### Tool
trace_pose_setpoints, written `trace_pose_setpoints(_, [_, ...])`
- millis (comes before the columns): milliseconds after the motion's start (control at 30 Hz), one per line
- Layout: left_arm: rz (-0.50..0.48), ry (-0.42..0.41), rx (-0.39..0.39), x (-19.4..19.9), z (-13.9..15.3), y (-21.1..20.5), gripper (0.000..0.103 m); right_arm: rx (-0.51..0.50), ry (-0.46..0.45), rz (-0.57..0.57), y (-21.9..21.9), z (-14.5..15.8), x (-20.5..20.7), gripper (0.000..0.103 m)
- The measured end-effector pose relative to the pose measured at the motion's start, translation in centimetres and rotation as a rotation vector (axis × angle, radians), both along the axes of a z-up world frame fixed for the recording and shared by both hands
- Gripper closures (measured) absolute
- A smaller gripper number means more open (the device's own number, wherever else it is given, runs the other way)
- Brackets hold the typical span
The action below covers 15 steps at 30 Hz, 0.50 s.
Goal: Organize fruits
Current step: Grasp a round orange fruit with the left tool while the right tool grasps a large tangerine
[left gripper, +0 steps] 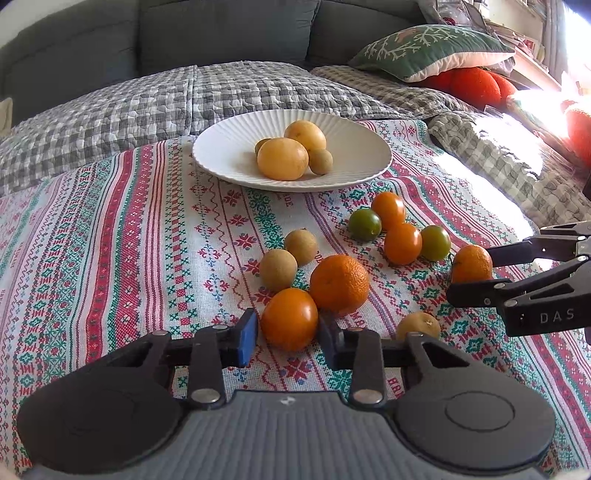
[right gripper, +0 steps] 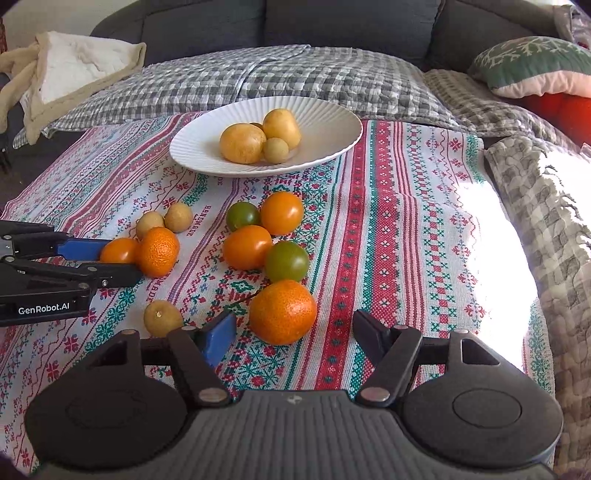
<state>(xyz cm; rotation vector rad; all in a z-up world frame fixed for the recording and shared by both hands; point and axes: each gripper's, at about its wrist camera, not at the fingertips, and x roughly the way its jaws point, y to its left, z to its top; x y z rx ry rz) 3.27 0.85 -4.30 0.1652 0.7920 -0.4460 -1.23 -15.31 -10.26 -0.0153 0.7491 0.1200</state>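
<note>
Grey sofa (right gripper: pixel 351 26) behind checked quilt (right gripper: pixel 295 77), green cushion (left gripper: pixel 432 51), sunlight at right.

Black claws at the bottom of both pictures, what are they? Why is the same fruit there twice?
They are grabbing tools, one in each of a person's hands, each with a camera looking along its fingers. One picture is the left tool's view, the other the right's. The left gripper pinches an orange tomato. The right gripper is open, a mandarin between its fingers, untouched. More tomatoes and small brown fruits lie on the patterned cloth; yellow fruits sit on the white plate.
</note>
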Motion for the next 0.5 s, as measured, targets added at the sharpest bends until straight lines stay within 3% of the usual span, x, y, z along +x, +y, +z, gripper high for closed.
trace_pose_setpoints(167, [0.007, 0.004, 0.005, -0.08, 0.12, 0.02, 0.075, 0.008, -0.005, 0.015, 0.10, 0.11, -0.02, 0.048])
trace_pose_setpoints(333, [0.012, 0.014, 0.004, -0.05, 0.30, 0.05, 0.075, -0.001, -0.008, 0.031, 0.30, 0.15, 0.04, 0.067])
trace_pose_setpoints(500, [0.011, 0.007, -0.001, -0.17, 0.77, 0.07, 0.075, -0.006, -0.006, 0.037, 0.35, 0.27, 0.06, 0.069])
